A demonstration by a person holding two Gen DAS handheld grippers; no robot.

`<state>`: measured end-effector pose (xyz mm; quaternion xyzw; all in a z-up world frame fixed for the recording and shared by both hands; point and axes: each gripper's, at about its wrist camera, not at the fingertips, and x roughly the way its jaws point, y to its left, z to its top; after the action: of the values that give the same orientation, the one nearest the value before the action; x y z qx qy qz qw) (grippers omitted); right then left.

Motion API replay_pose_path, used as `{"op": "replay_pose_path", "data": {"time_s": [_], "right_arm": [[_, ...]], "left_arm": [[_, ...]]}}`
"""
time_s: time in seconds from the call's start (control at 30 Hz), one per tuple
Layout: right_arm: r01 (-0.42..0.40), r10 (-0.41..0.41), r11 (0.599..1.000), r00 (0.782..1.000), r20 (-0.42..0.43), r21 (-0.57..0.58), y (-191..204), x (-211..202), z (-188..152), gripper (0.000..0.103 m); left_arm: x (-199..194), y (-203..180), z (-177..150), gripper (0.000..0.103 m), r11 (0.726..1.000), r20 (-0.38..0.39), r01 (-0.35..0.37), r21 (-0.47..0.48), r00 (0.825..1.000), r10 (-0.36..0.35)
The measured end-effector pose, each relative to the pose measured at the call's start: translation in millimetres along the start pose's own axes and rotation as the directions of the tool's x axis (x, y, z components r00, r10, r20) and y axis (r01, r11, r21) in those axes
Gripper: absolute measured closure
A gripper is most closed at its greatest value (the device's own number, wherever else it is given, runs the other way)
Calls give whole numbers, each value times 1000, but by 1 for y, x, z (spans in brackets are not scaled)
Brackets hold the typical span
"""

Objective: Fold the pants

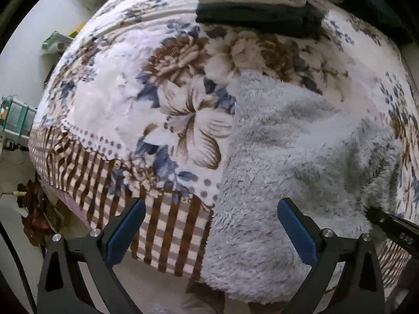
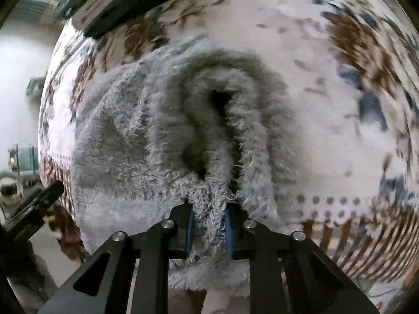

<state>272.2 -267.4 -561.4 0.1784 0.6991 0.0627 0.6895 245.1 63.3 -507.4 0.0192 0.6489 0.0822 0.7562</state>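
Right now the right gripper (image 2: 209, 225) is clenched on a bunched fold of the fluffy grey pants (image 2: 162, 130), the curly pile squeezed between its blue pads (image 2: 190, 231) and spilling out below them. Ahead of those fingers the fleece rises in a rounded hump with a dark hollow at its middle, and the rest of the garment spreads flat to the gripper's left. Beyond and to the right lies the floral blanket (image 2: 327, 104), its dotted band and brown checked border curving off to the lower right.

Meanwhile the left gripper (image 1: 210, 230) hangs released, its jaws spread wide with nothing between them. Its left pad (image 1: 125, 233) sits over the blanket's checked border (image 1: 167, 235), its right pad (image 1: 297, 233) over the pants (image 1: 282, 157), whose near end hangs over the bed's edge below the fingers. Part of the other gripper's black frame shows just right of it, at the garment's edge. Farther ahead the blanket's big brown and blue flowers (image 1: 188, 120) spread out, and beyond them stands a stack of folded clothes (image 1: 259, 5), dark and white layers.
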Motion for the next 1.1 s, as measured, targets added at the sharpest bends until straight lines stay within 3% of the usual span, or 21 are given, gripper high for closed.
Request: {"op": "replay_pose_path", "data": {"time_s": [0.07, 0.17, 0.3, 0.37, 0.4, 0.43, 0.5, 0.63, 0.77, 0.8, 0.83, 0.87, 0.93, 1.0, 1.07, 1.1], "right_arm": [[-16, 11, 996, 999, 53, 82, -18, -23, -14, 83], [-37, 24, 976, 998, 65, 213, -50, -46, -39, 83], [-75, 100, 930, 994, -52, 359, -87, -22, -64, 79], [-164, 223, 898, 969, -101, 408, -93, -10, -68, 73], [-186, 246, 892, 964, -97, 412, -92, -12, -67, 60], [-185, 237, 896, 968, -83, 403, -89, -20, -64, 40], [-197, 219, 903, 976, -15, 381, -87, -40, -57, 27], [-287, 269, 882, 958, 100, 373, -84, -60, -30, 27], [-269, 243, 905, 963, 116, 331, -80, -49, 16, 27], [-269, 243, 914, 962, 122, 305, -79, -51, 27, 38], [-251, 223, 930, 966, 131, 269, -78, -50, 35, 83], [-173, 143, 953, 980, 137, 248, -77, -52, 45, 85], [-106, 66, 958, 986, 154, 268, -92, -50, 58, 85], [-77, 49, 949, 994, 101, 305, -107, -40, 66, 85], [-123, 107, 934, 992, 67, 336, -115, -40, 64, 82], [-173, 159, 921, 985, 70, 350, -116, -42, 60, 72]], "left_arm": [[5, -2, 0, 0, 1000, -16, 7, 18, 1000, -7], [10, -3, -5, 0, 999, -38, 43, 31, 998, -42], [16, -4, -11, 0, 996, -74, 78, 40, 994, -75], [15, -5, -12, 0, 995, -83, 89, 43, 993, -85], [12, -6, -12, 0, 994, -82, 97, 49, 992, -92], [9, -7, -11, 0, 993, -80, 106, 52, 992, -102], [1, -9, -6, 0, 989, -66, 132, 61, 990, -128], [-12, -21, 12, 0, 981, -20, 167, 94, 986, -166], [-1, -35, 35, 0, 980, -3, 163, 116, 987, -164], [4, -37, 41, 0, 980, -3, 157, 120, 987, -158], [10, -41, 48, 0, 979, -7, 156, 129, 988, -156], [16, -42, 52, 0, 980, -17, 148, 130, 989, -148], [24, -42, 57, 0, 980, -34, 151, 129, 988, -147], [29, -39, 58, 0, 981, -43, 152, 117, 988, -147], [30, -36, 55, 0, 980, -55, 166, 106, 985, -161], [29, -32, 52, 0, 980, -66, 180, 91, 983, -174]]}}
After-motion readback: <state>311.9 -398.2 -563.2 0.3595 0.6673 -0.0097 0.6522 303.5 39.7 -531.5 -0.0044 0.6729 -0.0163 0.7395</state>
